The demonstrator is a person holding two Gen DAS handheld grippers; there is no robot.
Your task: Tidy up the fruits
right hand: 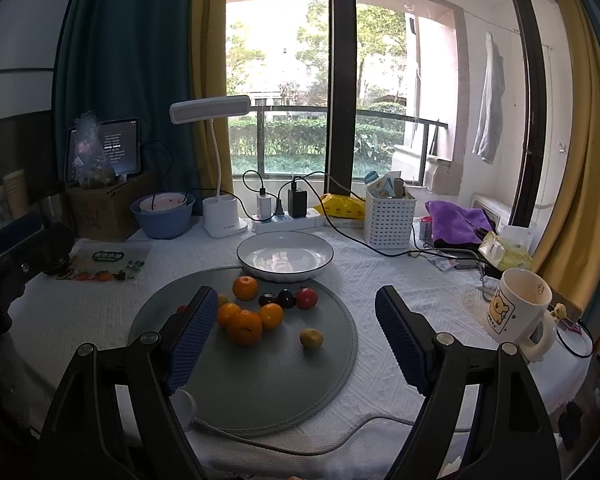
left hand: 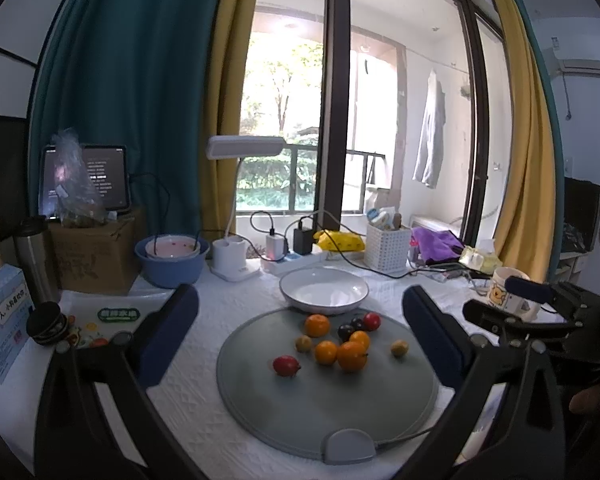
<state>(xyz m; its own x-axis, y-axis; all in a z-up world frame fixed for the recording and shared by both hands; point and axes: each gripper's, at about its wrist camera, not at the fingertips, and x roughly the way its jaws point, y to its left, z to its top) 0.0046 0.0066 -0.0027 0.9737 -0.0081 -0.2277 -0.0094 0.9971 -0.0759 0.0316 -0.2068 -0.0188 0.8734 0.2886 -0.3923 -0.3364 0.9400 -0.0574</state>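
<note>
Several small fruits lie on a round grey mat (left hand: 324, 408) (right hand: 260, 384): oranges (left hand: 352, 356) (right hand: 244, 326), a red fruit (left hand: 286, 365), another red fruit (left hand: 372, 321) (right hand: 307, 298), dark plums (left hand: 346, 330) (right hand: 286, 298) and a yellow-green fruit (left hand: 399, 348) (right hand: 311, 338). An empty white plate (left hand: 324, 292) (right hand: 285, 256) stands just behind the mat. My left gripper (left hand: 300, 300) is open and empty above the mat's near side. My right gripper (right hand: 296, 304) is open and empty, its left finger (right hand: 192, 340) hiding some fruit.
Behind the plate stand a white desk lamp (right hand: 220, 216), a power strip (right hand: 288, 216) with chargers and cables, a white perforated basket (right hand: 389, 216) and a blue bowl (left hand: 171, 262). A cartoon mug (right hand: 518, 312) stands at the right. A cardboard box (left hand: 96, 256) and tissue box (left hand: 2, 320) stand at the left.
</note>
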